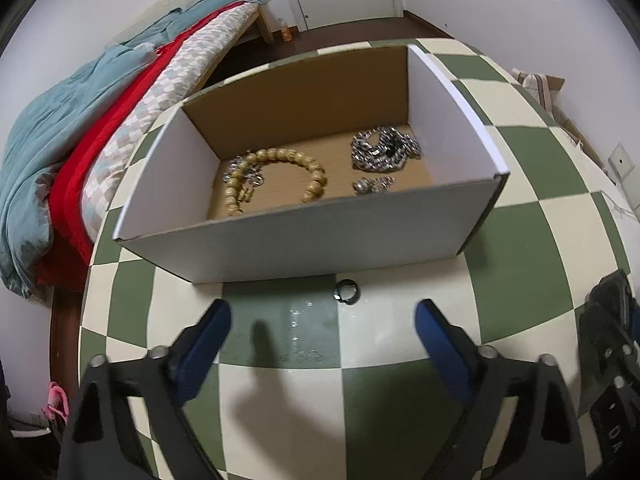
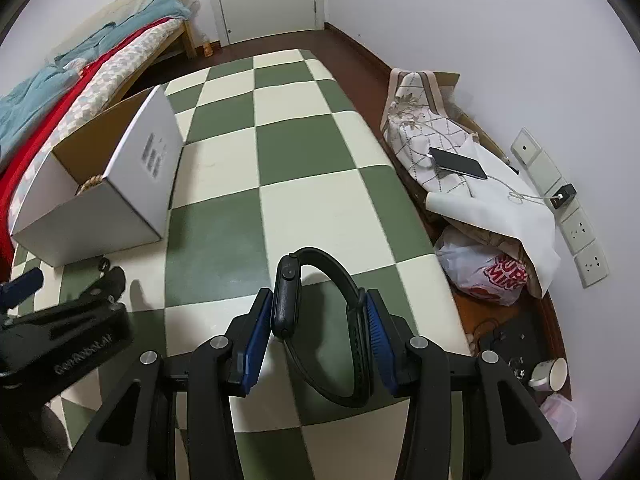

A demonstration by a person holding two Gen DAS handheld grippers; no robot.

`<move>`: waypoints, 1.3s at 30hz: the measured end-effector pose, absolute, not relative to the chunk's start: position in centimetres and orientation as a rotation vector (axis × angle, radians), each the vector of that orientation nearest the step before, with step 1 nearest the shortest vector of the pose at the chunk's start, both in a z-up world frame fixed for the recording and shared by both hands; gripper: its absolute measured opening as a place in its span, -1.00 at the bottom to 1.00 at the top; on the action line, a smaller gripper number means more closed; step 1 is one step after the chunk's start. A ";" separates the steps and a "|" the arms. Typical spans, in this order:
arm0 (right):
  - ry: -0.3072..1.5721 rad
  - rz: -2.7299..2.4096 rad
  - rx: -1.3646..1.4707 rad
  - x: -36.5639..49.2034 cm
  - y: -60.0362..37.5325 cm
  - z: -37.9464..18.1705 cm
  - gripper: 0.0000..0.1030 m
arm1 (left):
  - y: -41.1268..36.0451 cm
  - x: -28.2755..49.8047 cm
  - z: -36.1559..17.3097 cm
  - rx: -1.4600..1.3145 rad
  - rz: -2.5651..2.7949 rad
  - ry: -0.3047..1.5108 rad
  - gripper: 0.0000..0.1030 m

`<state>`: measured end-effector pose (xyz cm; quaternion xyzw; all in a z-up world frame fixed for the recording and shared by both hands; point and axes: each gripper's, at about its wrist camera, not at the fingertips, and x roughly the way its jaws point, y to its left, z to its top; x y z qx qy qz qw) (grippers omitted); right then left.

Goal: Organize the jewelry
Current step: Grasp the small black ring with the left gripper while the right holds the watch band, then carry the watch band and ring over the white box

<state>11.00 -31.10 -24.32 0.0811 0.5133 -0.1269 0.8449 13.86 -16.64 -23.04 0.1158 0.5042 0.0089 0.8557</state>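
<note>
A white cardboard box (image 1: 304, 240) stands on the green-and-cream checked table. Inside lie a wooden bead bracelet (image 1: 280, 176), a heavy silver chain (image 1: 384, 150) and a small silver piece (image 1: 372, 185). A black ring (image 1: 346, 292) lies on the table just in front of the box. My left gripper (image 1: 322, 320) is open and empty, hovering just short of the ring. My right gripper (image 2: 316, 312) is shut on a black smartwatch (image 2: 288, 300), held above the table to the right of the box (image 2: 96, 216).
A bed (image 1: 100, 128) with a teal blanket and red cover lies left of the table. On the floor to the right are a patterned bag (image 2: 424, 136) with a phone (image 2: 458, 162), a plastic bag (image 2: 480, 272) and a cup (image 2: 554, 372).
</note>
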 end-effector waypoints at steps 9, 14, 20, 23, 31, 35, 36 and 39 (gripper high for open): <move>1.081 -0.284 0.207 11.0 -32.2 -24.7 -0.07 | -16.9 14.4 -22.7 0.198 -0.021 1.049 -0.32; 1.083 -0.290 0.218 10.7 -32.4 -24.8 -0.07 | -17.0 14.8 -22.9 0.182 -0.035 1.058 -0.80; 1.072 -0.298 0.222 10.7 -32.9 -24.4 -0.07 | -16.5 14.3 -22.7 0.171 -0.041 1.051 -0.81; 1.059 -0.297 0.225 10.8 -32.9 -23.9 -0.07 | -16.2 13.9 -22.3 0.172 -0.045 1.040 -0.81; 1.022 -0.268 0.225 10.8 -31.8 -22.2 -0.08 | -15.1 11.8 -18.9 0.171 -0.067 0.966 -0.81; 0.996 -0.241 0.219 11.0 -30.7 -20.8 -0.08 | -14.0 11.5 -16.5 0.150 -0.075 0.933 -0.81; 0.988 -0.231 0.218 11.1 -30.4 -20.4 -0.08 | -13.5 11.6 -15.8 0.137 -0.077 0.927 -0.81; 0.961 -0.202 0.215 11.5 -29.2 -19.0 -0.08 | -12.2 12.1 -13.9 0.120 -0.063 0.894 -0.81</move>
